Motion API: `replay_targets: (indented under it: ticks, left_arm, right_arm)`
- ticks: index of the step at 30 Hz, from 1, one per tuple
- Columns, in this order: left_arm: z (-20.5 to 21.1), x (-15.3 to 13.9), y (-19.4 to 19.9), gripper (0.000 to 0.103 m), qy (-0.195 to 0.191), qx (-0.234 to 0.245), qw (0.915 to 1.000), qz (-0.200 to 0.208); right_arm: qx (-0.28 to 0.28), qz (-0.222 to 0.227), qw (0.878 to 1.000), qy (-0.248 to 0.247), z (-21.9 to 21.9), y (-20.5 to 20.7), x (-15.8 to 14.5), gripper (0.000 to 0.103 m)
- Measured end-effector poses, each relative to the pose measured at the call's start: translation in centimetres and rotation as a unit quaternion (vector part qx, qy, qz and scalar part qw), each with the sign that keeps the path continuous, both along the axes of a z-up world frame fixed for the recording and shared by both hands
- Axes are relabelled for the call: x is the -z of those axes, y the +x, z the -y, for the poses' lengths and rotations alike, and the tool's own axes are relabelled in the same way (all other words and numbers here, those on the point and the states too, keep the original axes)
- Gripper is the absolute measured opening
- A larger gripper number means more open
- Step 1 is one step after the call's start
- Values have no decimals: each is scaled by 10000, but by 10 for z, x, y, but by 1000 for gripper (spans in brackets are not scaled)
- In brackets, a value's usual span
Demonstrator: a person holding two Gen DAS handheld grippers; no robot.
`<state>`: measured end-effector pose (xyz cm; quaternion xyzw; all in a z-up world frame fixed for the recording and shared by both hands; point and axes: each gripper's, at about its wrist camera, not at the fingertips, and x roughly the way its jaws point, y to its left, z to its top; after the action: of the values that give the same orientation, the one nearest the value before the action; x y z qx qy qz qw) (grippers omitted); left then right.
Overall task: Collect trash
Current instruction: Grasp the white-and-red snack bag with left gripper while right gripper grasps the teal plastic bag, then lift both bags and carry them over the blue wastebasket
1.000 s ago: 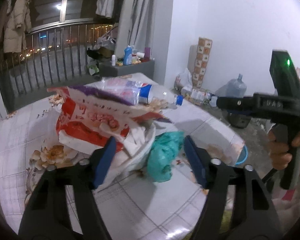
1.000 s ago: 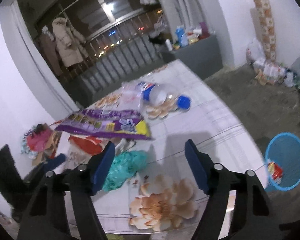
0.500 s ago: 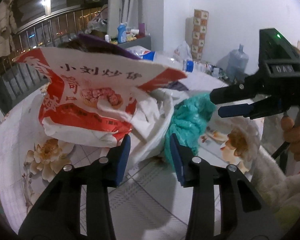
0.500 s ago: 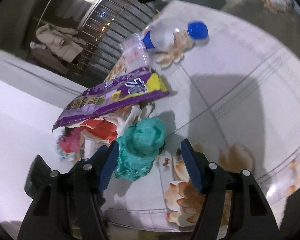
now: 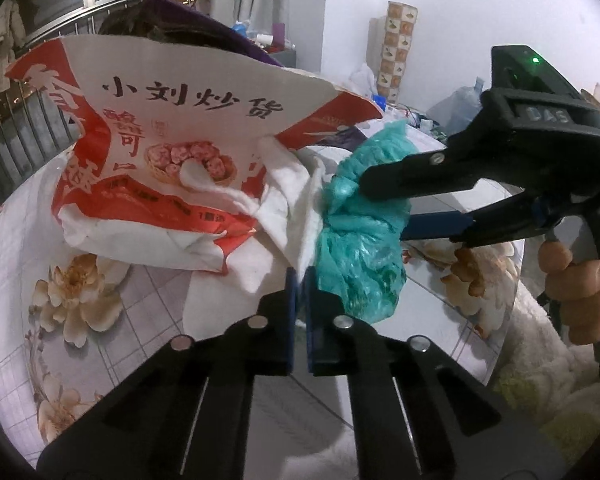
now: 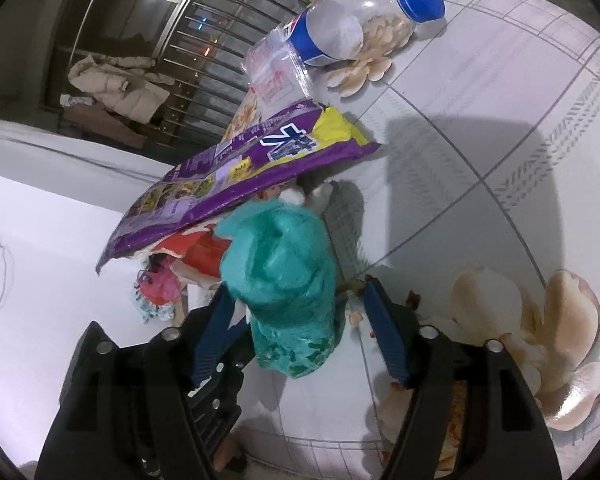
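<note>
With everything still on the counter (image 6: 480,92), our left tongs (image 5: 299,280) have pinched shut on the white wrapper (image 5: 284,216), our right tongs (image 6: 300,312), narrowing, straddle the green bag (image 6: 288,280) without squeezing; bottle (image 6: 360,24) waits far.

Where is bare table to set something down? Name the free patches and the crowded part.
Free: the tablecloth between the bottle, the purple bag and the flower print. Crowded: the heap around the teal bag.
</note>
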<state>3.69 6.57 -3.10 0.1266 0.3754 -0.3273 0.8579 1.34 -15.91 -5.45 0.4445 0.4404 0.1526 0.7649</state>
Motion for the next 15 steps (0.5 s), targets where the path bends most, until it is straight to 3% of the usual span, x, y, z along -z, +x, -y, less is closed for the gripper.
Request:
replay_targets:
  ticks: [2, 15]
  left_arm:
    - [0, -1, -2, 1, -6, 25, 10000, -13]
    - [-11, -45, -29, 1, -565, 116, 9981, 196]
  right_arm:
    - [-4, 22, 10000, 96, 1, 0, 1, 44]
    - [234, 404, 9988, 153, 36, -32, -23, 42]
